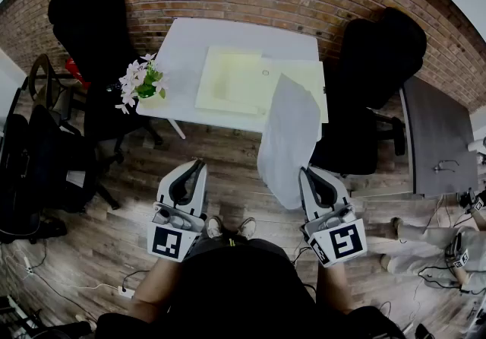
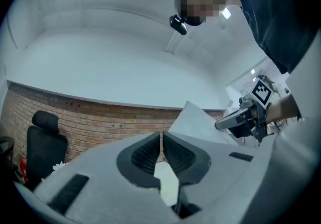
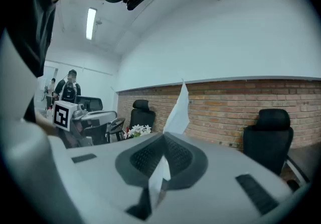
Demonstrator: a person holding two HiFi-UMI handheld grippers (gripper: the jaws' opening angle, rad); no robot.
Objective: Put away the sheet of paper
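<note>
A white sheet of paper (image 1: 288, 136) stands up from my right gripper (image 1: 304, 172), which is shut on its lower edge. In the right gripper view the sheet (image 3: 177, 110) rises edge-on from between the closed pads of my right gripper (image 3: 163, 137). Its top reaches over the near edge of the white table (image 1: 190, 41), where a pale yellow folder (image 1: 235, 79) lies open. My left gripper (image 1: 200, 166) is held level with the right one, to the left of the sheet, shut with nothing in it. The left gripper view shows this gripper (image 2: 161, 135) closed and the paper (image 2: 195, 122) to its right.
A small pot of white flowers (image 1: 140, 83) stands on the table's left corner. Black office chairs sit at the left (image 1: 91, 18) and right (image 1: 380, 49) of the table. A dark desk (image 1: 437, 136) is at the far right, with a seated person's legs (image 1: 425, 239) below it.
</note>
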